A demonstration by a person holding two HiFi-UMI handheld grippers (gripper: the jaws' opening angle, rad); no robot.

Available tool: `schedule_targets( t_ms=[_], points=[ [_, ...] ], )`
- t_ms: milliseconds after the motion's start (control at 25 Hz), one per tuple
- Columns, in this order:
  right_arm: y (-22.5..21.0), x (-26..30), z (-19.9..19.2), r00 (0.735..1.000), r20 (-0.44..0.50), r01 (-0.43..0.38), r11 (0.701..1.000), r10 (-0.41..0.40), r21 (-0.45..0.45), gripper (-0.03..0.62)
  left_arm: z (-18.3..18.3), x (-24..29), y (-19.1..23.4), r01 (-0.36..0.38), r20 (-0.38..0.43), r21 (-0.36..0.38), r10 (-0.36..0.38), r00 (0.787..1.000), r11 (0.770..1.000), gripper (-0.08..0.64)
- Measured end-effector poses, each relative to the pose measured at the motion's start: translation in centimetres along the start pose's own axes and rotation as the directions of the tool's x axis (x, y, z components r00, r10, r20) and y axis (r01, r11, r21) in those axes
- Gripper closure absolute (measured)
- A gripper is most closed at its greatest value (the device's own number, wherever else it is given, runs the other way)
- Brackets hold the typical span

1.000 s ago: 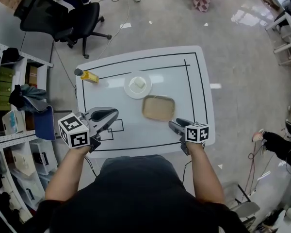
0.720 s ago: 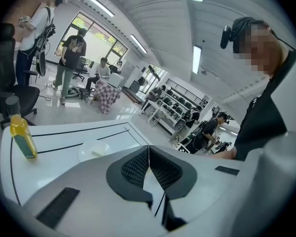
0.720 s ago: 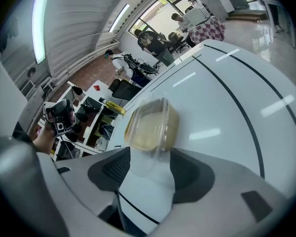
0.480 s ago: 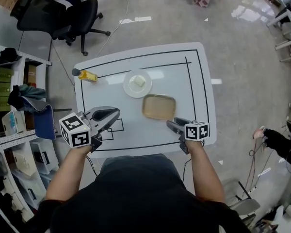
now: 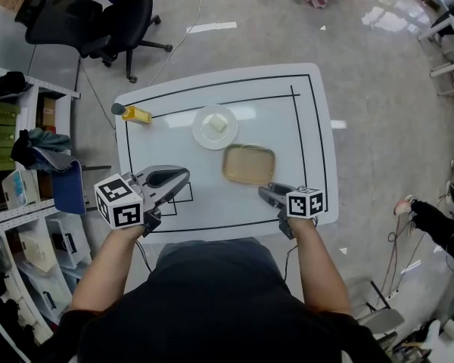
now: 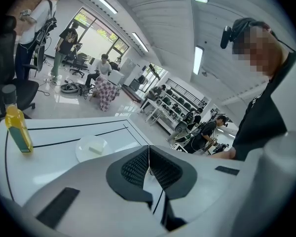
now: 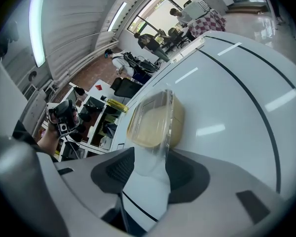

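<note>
A clear lidded container (image 5: 249, 164) with tan contents lies on the white table (image 5: 312, 127) ahead of my right gripper (image 5: 264, 193). In the right gripper view the container (image 7: 155, 120) fills the space just ahead of the right gripper (image 7: 150, 158), whose jaws stand open with the container's near edge reaching into the gap. My left gripper (image 5: 181, 175) hovers over the table's front left, shut and empty, as the left gripper (image 6: 149, 150) view shows. A white plate (image 5: 201, 133) carries a pale block (image 5: 217, 125). A yellow bottle (image 5: 135, 114) lies at the far left.
Black lines frame the table top, with a small drawn rectangle (image 5: 179, 199) by the left gripper. Office chairs (image 5: 98, 17) stand beyond the table and shelving (image 5: 19, 165) runs along the left. People stand in the background of the left gripper view.
The right gripper has edged closer to the container, which now looks nearer and more tilted in its view. The left gripper has barely shifted and stays shut.
</note>
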State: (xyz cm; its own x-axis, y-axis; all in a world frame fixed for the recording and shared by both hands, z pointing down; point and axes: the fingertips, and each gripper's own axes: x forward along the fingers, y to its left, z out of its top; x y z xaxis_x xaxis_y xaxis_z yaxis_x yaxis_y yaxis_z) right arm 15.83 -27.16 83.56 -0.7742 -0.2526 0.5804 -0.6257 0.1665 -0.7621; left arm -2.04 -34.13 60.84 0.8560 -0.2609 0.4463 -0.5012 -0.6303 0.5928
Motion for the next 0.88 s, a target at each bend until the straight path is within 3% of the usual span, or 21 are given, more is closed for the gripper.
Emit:
schedule_targets(
  t_ms=[880],
  points=[
    [0.89,0.01,0.25,1.000,0.031,-0.006,0.999,0.005,0.049,0.451,-0.23,-0.60,-0.79,0.026,0.022,-0.004,-0.026,0.999,1.000,0.537]
  ],
)
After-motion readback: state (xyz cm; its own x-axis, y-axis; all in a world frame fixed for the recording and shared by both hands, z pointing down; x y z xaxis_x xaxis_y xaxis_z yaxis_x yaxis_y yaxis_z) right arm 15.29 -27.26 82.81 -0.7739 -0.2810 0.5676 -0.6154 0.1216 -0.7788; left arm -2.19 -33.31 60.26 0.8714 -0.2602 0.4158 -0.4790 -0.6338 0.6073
